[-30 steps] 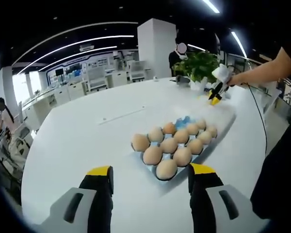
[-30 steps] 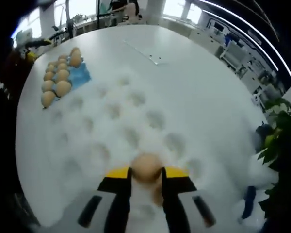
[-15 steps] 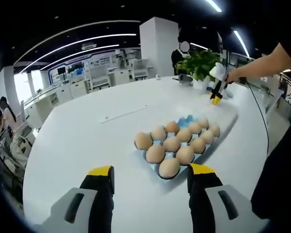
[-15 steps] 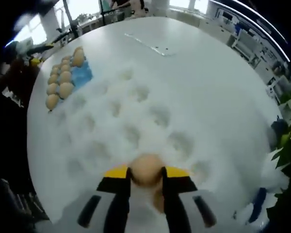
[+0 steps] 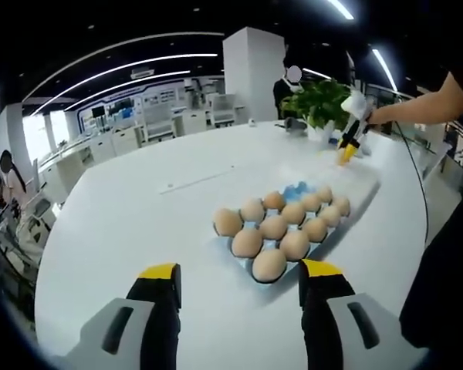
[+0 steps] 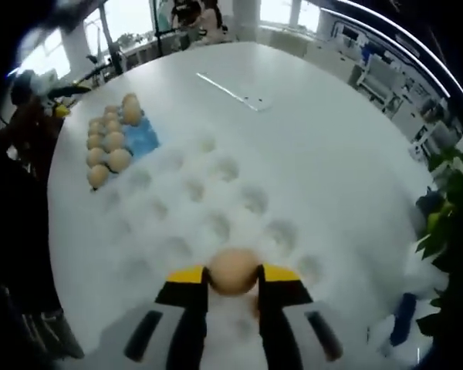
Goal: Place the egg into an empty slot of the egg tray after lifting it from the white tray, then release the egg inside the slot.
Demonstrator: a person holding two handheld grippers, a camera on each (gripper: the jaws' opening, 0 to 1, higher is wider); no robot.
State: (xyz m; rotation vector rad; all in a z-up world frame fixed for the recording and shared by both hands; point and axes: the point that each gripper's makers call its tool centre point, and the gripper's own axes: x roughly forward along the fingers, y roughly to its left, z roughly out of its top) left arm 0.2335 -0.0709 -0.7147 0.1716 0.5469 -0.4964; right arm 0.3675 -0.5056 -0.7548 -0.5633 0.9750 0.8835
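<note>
In the right gripper view my right gripper (image 6: 231, 277) is shut on a tan egg (image 6: 231, 268), held above the near end of the white tray (image 6: 216, 193), whose dimpled slots below it hold nothing. The blue egg tray (image 6: 144, 139) lies further off to the left, with several eggs and a bare blue end. In the left gripper view my left gripper (image 5: 239, 281) stands open just short of the egg tray (image 5: 297, 188). Beyond it lies the white tray (image 5: 363, 181), over which a person's hand holds the right gripper (image 5: 347, 146).
Both trays rest on a big round white table (image 5: 139, 208). A potted green plant (image 5: 318, 100) stands at its far edge behind the white tray, also seen as the plant (image 6: 447, 200). A thin strip (image 6: 228, 91) lies on the tabletop. People stand in the background.
The right gripper has risen with the egg, so the white tray looks smaller and further below. The left gripper has stayed open and almost still.
</note>
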